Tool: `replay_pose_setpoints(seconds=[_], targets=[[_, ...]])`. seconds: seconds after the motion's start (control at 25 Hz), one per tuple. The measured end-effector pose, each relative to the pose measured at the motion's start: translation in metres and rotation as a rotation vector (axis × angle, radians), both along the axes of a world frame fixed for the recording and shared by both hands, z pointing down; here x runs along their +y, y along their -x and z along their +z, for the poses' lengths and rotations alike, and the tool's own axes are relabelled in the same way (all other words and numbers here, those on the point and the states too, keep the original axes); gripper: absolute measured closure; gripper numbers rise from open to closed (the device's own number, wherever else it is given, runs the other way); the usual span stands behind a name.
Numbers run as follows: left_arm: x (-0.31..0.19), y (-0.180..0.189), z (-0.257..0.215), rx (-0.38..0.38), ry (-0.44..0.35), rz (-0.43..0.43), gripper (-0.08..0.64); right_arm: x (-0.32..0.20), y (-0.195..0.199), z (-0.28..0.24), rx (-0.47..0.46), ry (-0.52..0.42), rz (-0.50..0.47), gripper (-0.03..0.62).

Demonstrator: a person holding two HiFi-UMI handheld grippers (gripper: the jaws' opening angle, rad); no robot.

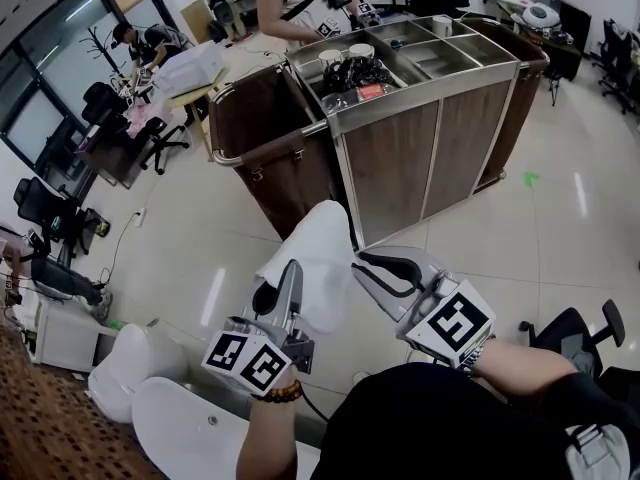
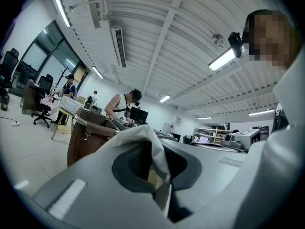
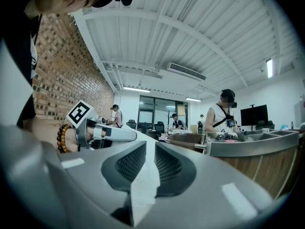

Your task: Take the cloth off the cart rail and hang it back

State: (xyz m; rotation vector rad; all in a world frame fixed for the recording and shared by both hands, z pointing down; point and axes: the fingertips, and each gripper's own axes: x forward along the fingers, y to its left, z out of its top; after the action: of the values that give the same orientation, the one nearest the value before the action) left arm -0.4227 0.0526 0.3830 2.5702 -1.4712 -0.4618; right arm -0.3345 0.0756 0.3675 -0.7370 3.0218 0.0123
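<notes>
Left gripper (image 1: 284,286) and right gripper (image 1: 372,268) each pinch the white cloth (image 1: 322,253) held between them, already off the cart rail (image 1: 268,149) ahead; rehanging remains.

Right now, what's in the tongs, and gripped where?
The white cloth, stretched between both: left tongs pinch its left edge, right tongs its right edge.
</notes>
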Motion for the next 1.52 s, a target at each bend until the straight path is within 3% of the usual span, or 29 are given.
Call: replay_pose_setpoints(seconds=[0.64, 0.8, 0.92, 1.08, 1.24, 1.52], targets=[[-0.008, -0.013, -0.010, 0.025, 0.009, 0.041, 0.543, -0.004, -0.010, -0.003, -0.003, -0.004, 0.028, 0.533], [-0.015, -0.019, -0.012, 0.042, 0.014, 0.061, 0.543, -0.006, -0.008, 0.003, -0.001, -0.004, 0.031, 0.494], [-0.024, -0.040, -0.023, 0.053, 0.021, 0.078, 0.543, -0.009, -0.020, 0.000, 0.003, -0.003, 0.030, 0.449], [-0.036, -0.076, -0.030, 0.058, 0.034, 0.103, 0.543, -0.016, -0.044, 0.008, 0.089, -0.132, 0.018, 0.396], [-0.061, -0.107, -0.025, 0.059, 0.051, 0.108, 0.542, -0.031, -0.060, 0.020, 0.120, -0.157, 0.037, 0.342], [-0.094, -0.165, -0.024, -0.019, 0.058, 0.112, 0.541, -0.063, -0.093, 0.041, 0.198, -0.170, 0.098, 0.298]])
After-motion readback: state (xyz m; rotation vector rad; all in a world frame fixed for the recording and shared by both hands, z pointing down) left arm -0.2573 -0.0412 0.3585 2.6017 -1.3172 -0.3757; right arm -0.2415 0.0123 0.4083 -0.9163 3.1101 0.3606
